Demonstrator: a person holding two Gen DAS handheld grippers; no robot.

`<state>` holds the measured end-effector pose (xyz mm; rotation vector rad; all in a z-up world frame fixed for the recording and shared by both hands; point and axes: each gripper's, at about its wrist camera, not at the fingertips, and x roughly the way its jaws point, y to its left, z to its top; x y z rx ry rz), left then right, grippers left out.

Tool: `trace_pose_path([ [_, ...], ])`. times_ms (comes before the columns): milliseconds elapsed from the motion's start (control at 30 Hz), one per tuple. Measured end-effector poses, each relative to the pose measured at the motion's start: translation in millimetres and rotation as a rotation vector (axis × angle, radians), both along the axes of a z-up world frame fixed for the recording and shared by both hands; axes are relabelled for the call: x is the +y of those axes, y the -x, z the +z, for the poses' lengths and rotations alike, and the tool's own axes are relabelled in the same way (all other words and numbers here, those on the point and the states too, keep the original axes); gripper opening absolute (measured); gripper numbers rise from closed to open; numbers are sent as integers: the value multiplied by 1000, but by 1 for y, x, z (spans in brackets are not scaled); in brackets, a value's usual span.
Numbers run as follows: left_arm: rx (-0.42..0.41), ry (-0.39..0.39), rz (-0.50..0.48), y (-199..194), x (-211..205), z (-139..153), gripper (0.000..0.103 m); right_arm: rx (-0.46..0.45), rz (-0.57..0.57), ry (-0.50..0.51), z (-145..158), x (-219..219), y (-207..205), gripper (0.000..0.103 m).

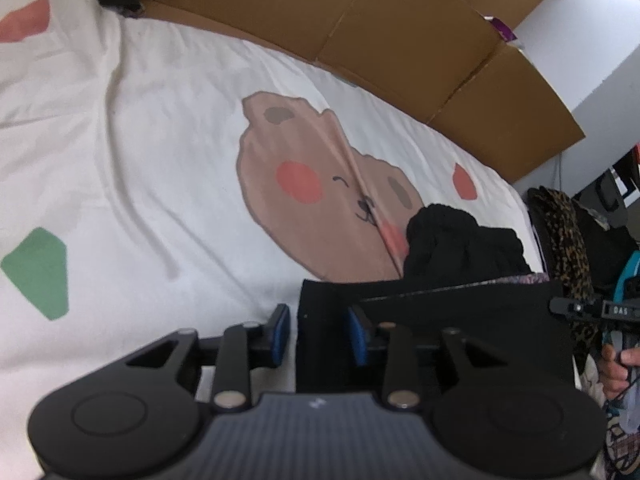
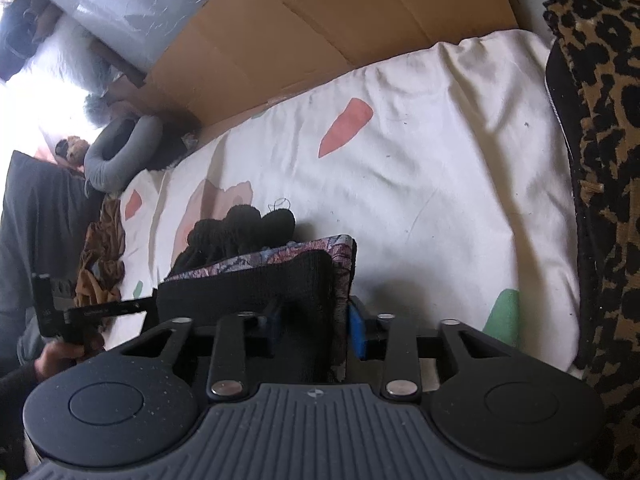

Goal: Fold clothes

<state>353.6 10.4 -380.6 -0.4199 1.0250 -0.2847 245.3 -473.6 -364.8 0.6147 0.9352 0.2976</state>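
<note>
A black garment is found on the bed, folded into a flat block, at the near side of the bear picture printed on the bedcover. A patterned lining is shown at its folded edge, and a bunched black knit part is piled on the far side of the block, toward the bear picture.

The left gripper is seen with its fingers partly apart, straddling one corner of the garment; a gap is visible beside the blue pads, so no firm pinch can be made out. The right gripper is placed at the other end, its fingers partly apart around a thick fold of cloth; whether the pads press on it cannot be told for certain.

The step in hand is judged to be the evening of this fold. It is best done if both corners are pinched through every layer, the edge is kept taut between the two grippers, and the bunched knit part is flattened or tucked in before the next fold is laid.

Beyond the bear picture, flattened cardboard is leaned along the far side of the bed. A leopard-print cloth is draped past the garment's right end, and a brown crumpled cloth lies off its left end. A grey ring-shaped cushion is seen farther on. None of these is judged to obstruct; only the knit bunch is in the way.
</note>
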Motion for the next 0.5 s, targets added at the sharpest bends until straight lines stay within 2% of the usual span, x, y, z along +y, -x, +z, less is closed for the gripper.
trace_pose_path([
  [67,12,17,4,-2,2,-1,31,-7,-6,1,0,1,0,18],
  [100,17,19,5,-2,2,0,20,-10,-10,-1,0,2,1,10],
  [133,18,18,5,-2,2,0,8,-13,-14,-3,-1,3,2,10],
  [300,-11,-20,11,5,-4,7,6,-41,-17,19,9,6,5,7],
  [500,-61,-13,41,15,2,31,6,-67,-28,36,22,7,13,6],
])
